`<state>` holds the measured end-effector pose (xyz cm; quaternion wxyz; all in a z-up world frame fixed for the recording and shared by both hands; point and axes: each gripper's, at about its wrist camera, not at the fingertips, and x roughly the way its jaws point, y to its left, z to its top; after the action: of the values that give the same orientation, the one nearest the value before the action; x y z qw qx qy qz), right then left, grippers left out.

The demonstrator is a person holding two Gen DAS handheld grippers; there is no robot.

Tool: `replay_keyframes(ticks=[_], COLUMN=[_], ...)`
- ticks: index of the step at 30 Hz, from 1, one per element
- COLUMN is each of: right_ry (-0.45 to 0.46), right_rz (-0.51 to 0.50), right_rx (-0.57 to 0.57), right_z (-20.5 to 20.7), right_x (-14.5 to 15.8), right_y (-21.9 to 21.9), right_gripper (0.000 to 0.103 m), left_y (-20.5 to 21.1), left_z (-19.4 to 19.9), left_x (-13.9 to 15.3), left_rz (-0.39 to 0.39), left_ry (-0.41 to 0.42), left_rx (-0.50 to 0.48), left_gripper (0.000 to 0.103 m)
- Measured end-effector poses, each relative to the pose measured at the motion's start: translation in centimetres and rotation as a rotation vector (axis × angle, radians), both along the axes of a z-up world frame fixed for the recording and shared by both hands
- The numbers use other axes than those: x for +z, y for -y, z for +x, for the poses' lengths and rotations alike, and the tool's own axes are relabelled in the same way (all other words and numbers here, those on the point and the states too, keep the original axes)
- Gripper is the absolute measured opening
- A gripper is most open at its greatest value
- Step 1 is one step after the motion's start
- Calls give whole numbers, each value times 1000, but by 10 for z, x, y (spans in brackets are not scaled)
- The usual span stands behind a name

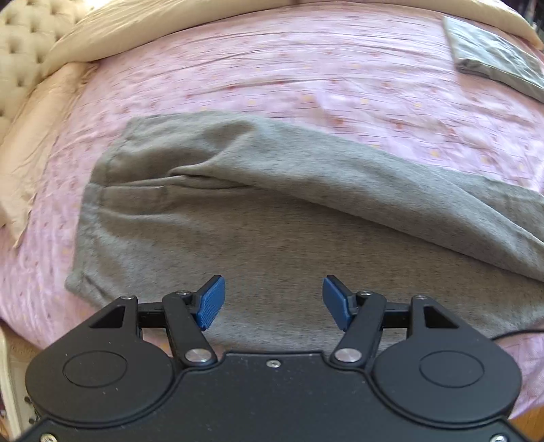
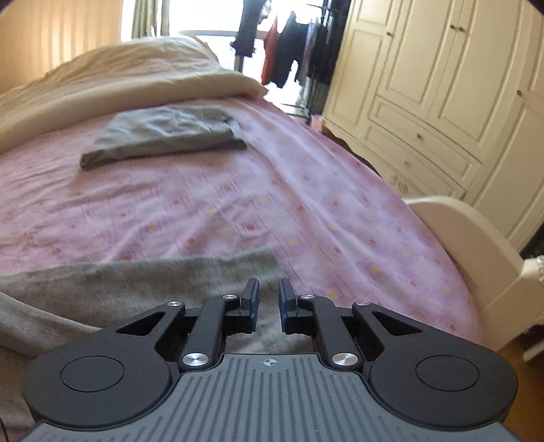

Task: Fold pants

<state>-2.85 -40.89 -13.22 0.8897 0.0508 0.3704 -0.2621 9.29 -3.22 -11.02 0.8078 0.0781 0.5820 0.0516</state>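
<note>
We see the soft grey fleece pants (image 1: pixel 272 217) spread across the pink patterned bedsheet (image 1: pixel 306 68), one leg folded over the other. Our left gripper (image 1: pixel 273 302) hangs above the near leg, blue pads (image 1: pixel 211 302) spread wide, nothing between them. Our right gripper (image 2: pixel 268 301) sits over the pants' end, jaws parted by a narrow gap, pinching nothing. A folded grey garment (image 2: pixel 163 134) lies well apart, farther up the bed.

Both views were bright with daylight. In the right wrist view, the window (image 2: pixel 217 20) at top centre was blown out to white glare. Motion blur softened the pink sheet (image 1: pixel 306 68) in both views. Fisheye distortion bowed straight edges and darkened the frame corners.
</note>
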Motion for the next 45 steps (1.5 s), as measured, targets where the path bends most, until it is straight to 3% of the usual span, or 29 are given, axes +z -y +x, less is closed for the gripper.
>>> replay_keyframes(ticks=[4,10,16,20,25,28,31,34,39,43,45], right_ry=[105,55,-23,-112,-237,-273,-280,-309,-374,-482,-564], right_rz=[103,191,216,204,185,159,194,183,170,184,192], right_rx=[253,646,947,1040,1061,1055,1061,1085,1154,1232,1260], right_z=[21,75,115,145,186,211,242,274,323,346,355], right_x=[18,36,45,43,29,25,21,14,-10,-33,-48], right_y=[-27,-106,-210,-281,-355,-386,-409,-429,-462,-477,-482], right_gripper=[13,14,14,14,15,15,16,17,17,17,21], left_y=[-25,-73,-147,-197,-244,-258,-265,-273,-298,-307,-306], left_z=[0,20,49,72,97,108,114,116,116,117,119], left_x=[3,-1,-18,-35,-60,-72,-85,-98,-108,-114,-115], left_rz=[39,94,74,45,20,0,-11,-18,-127,-153,-148], left_ry=[1,4,-11,-37,-66,-82,-104,-115,-130,-146,-152], left_rx=[52,72,89,77,62,33,2,-11,81,90,77], left_gripper=[67,67,67,67,67,67,68,79,94,103,103])
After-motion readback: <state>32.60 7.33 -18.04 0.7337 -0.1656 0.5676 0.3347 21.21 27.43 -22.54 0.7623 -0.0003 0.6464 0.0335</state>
